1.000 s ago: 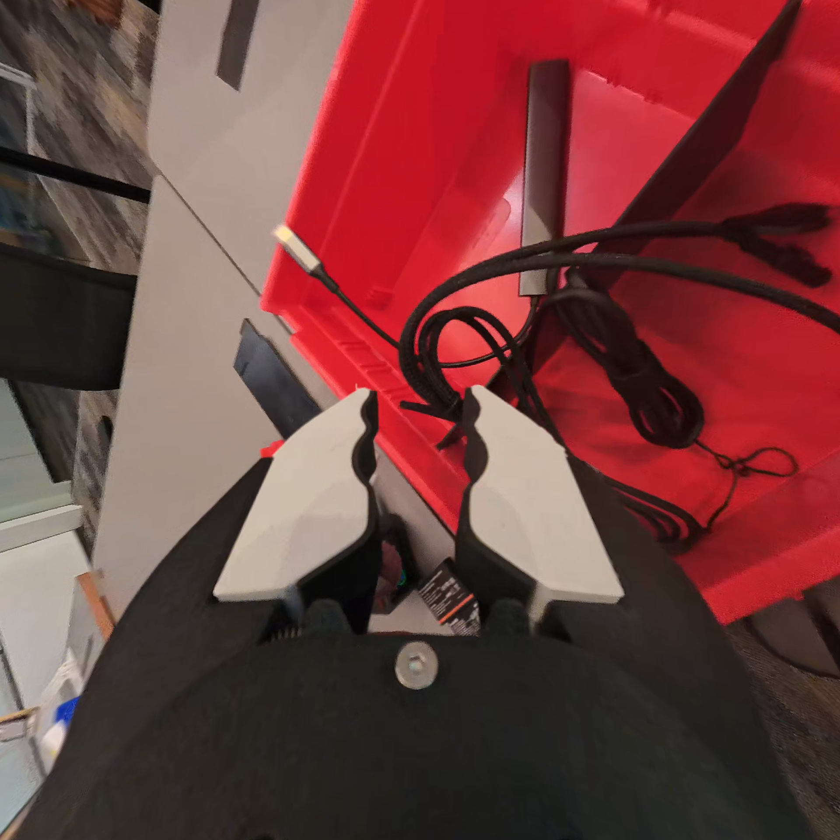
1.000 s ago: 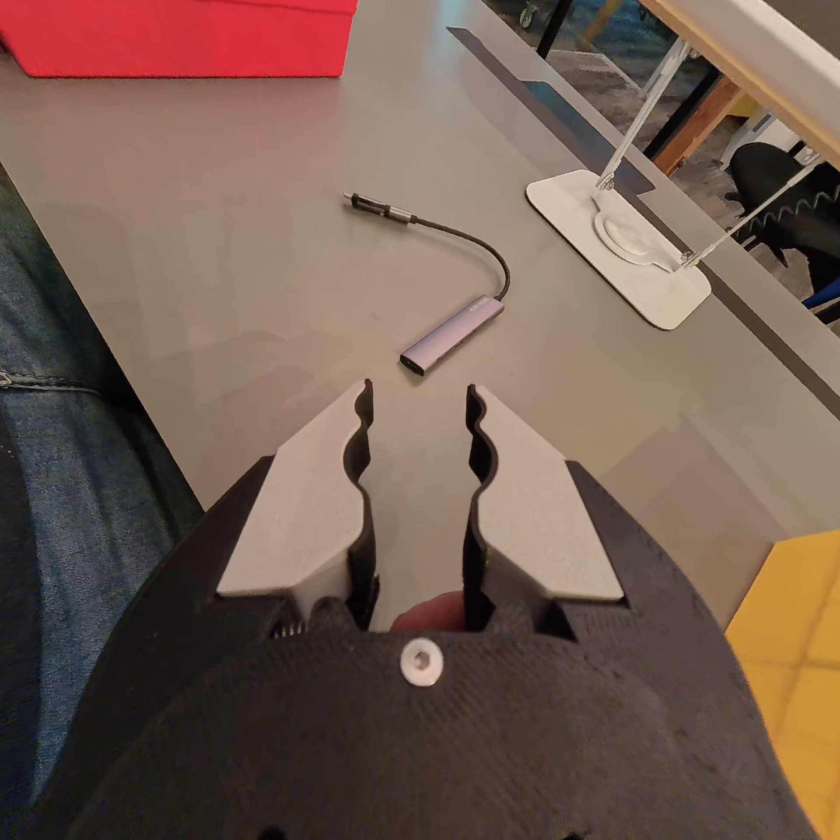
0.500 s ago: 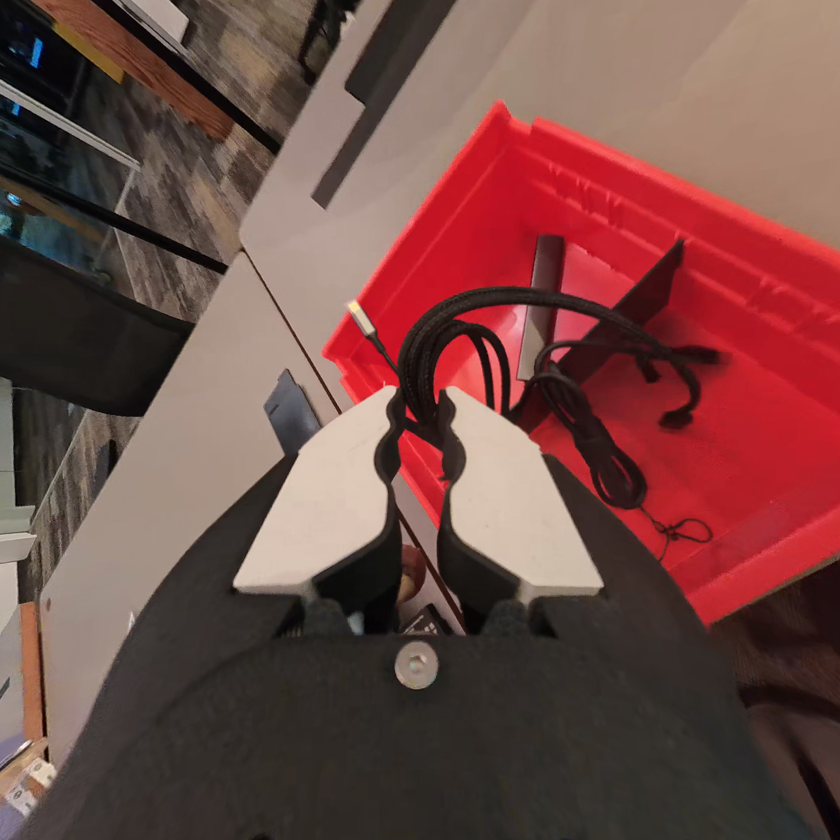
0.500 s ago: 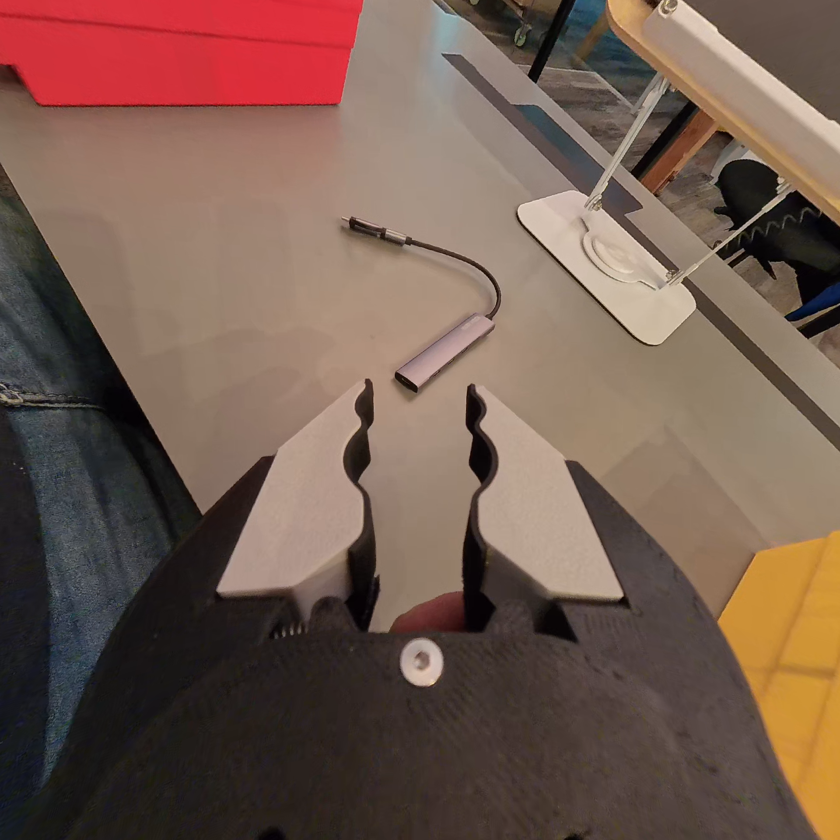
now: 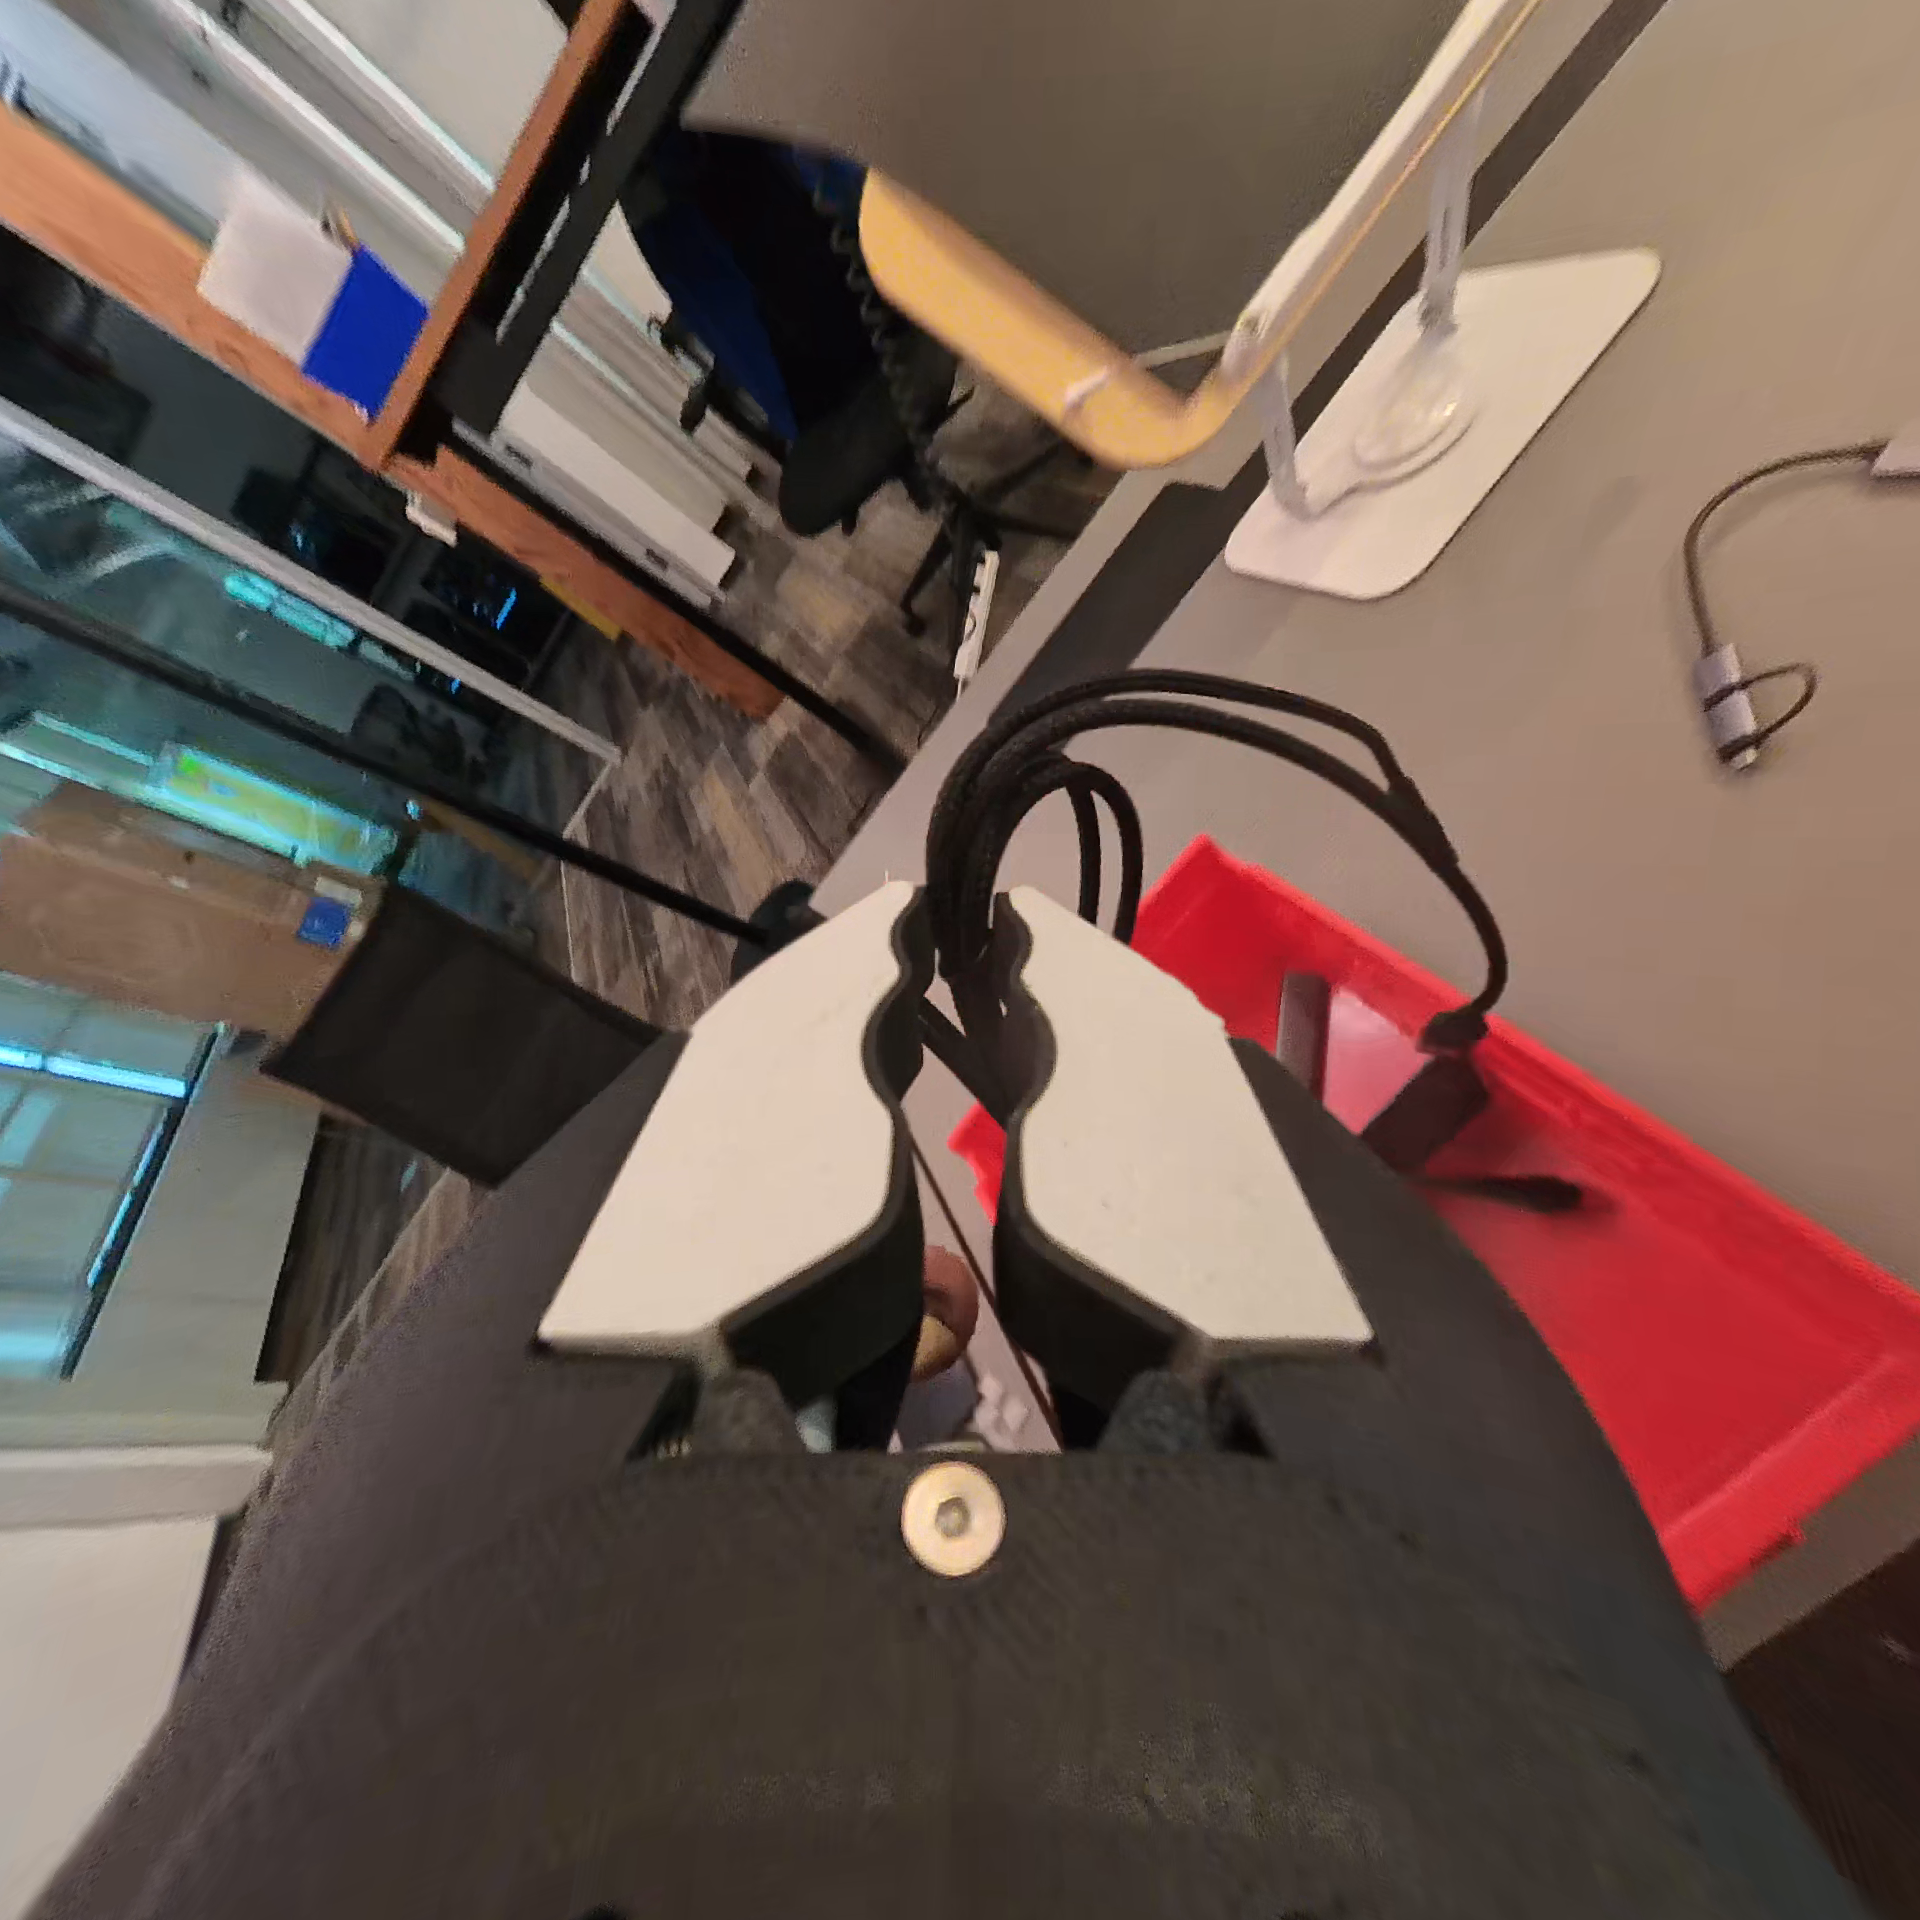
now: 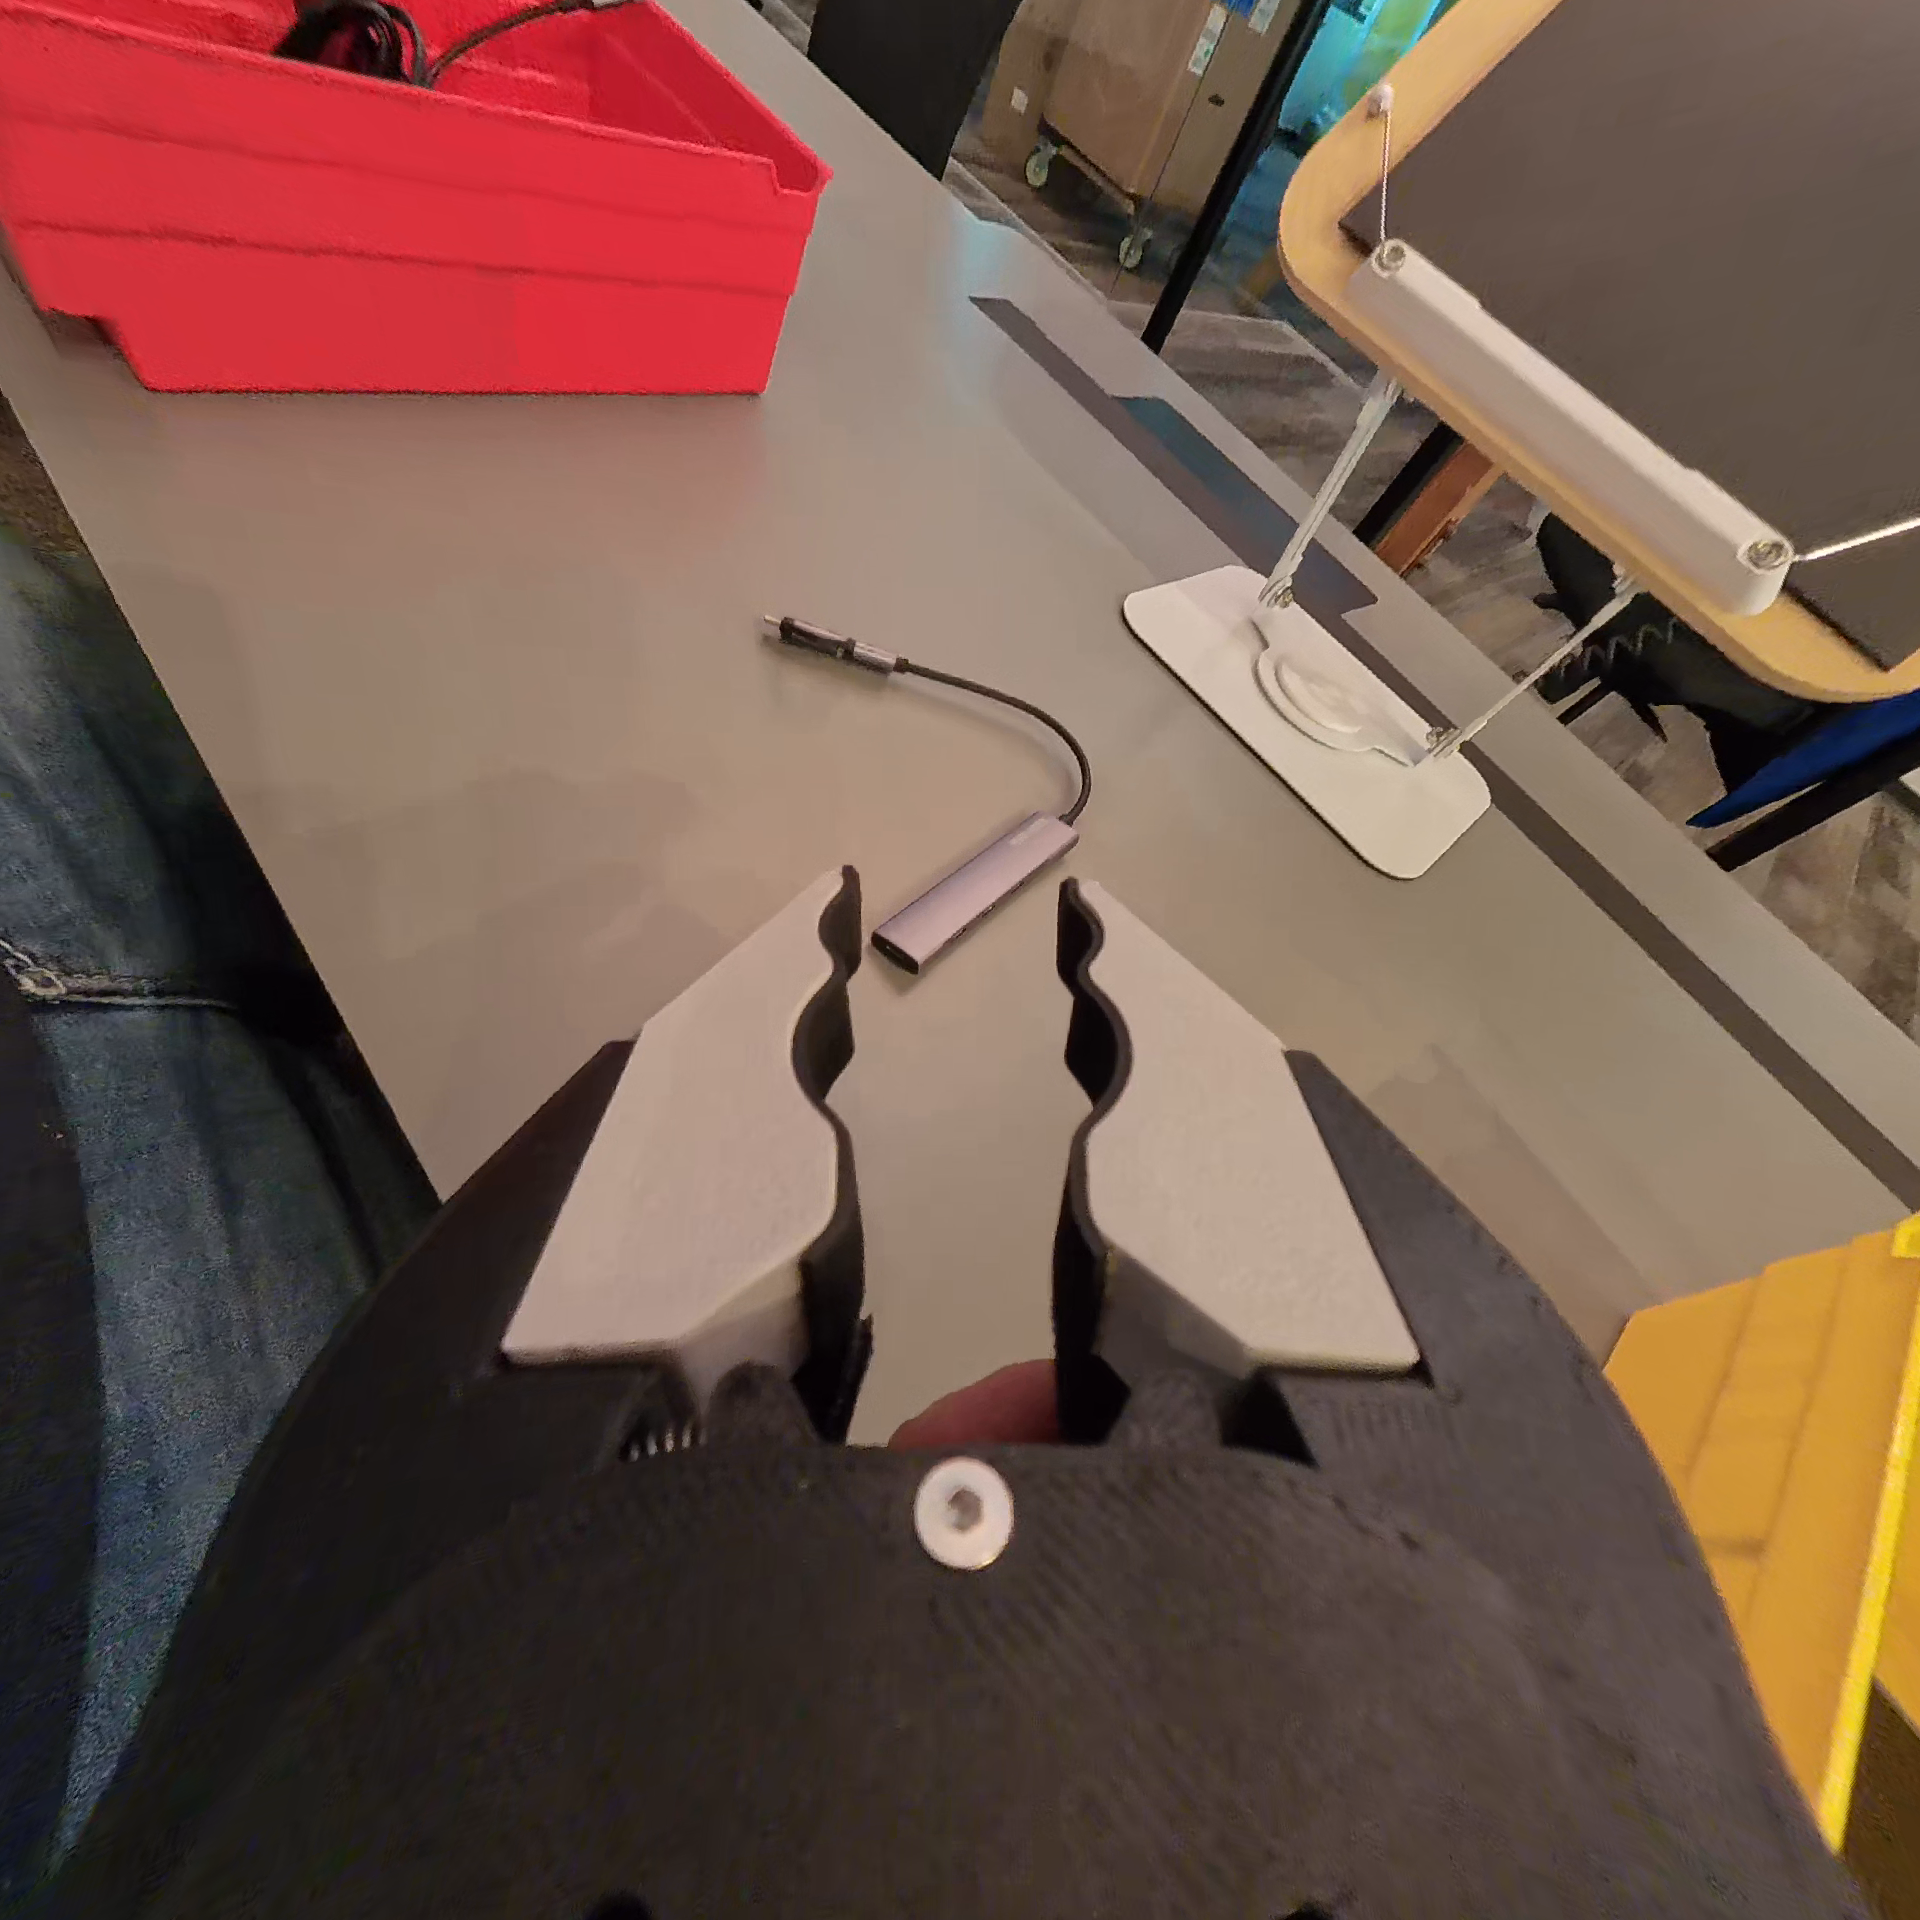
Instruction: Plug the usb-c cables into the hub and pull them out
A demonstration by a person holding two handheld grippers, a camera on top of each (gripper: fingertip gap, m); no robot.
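Hub (image 6: 971, 894) lies flat on grey table (image 6: 520, 582), w/ its short lead curling away to a plug. Right gripper (image 6: 958, 914) hovers just short of hub's near end, fingers spread, nothing between them. Left gripper (image 5: 961, 930) pinches a bundle of black braided cables (image 5: 1195, 727), looped up above red bin (image 5: 1662, 1299), well apart from hub. White stand base (image 6: 1340, 727) sits beyond hub.

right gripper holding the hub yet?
No, the right gripper is open and empty, and the grey hub lies on the table just beyond its fingertips.
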